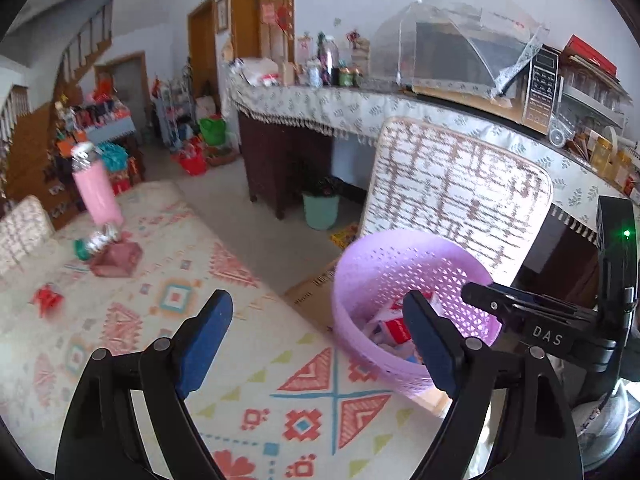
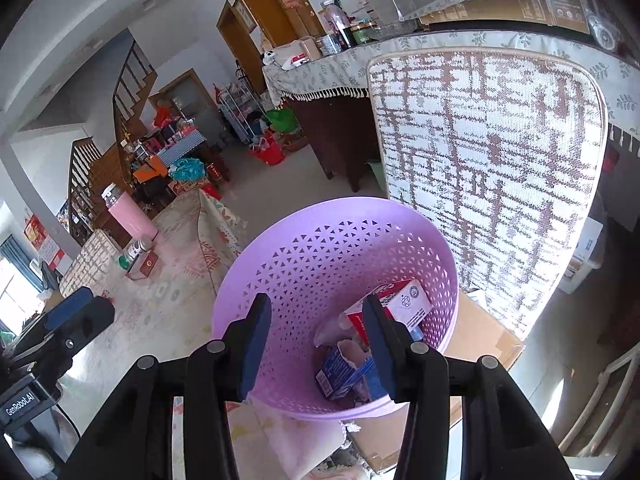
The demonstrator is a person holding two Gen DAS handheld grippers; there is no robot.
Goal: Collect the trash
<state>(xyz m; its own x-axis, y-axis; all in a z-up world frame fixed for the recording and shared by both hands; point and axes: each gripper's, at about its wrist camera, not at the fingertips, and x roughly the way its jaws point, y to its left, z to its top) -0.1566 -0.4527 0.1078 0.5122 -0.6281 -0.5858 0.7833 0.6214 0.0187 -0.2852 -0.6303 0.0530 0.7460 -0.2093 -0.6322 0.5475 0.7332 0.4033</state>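
Right claw [image 2: 316,344], wide and empty, above the lilac perforated wastebasket [image 2: 280,256] holding cartons [image 2: 404,300]; left claw [image 1: 318,332], wide, over the patterned worktop [image 1: 256,380].

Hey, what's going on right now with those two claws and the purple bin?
Left gripper open, empty, over the table. Right gripper open, empty, above the purple basket. Cartons inside. Red wrapper on tablecloth, uncollected. Nothing blocking.
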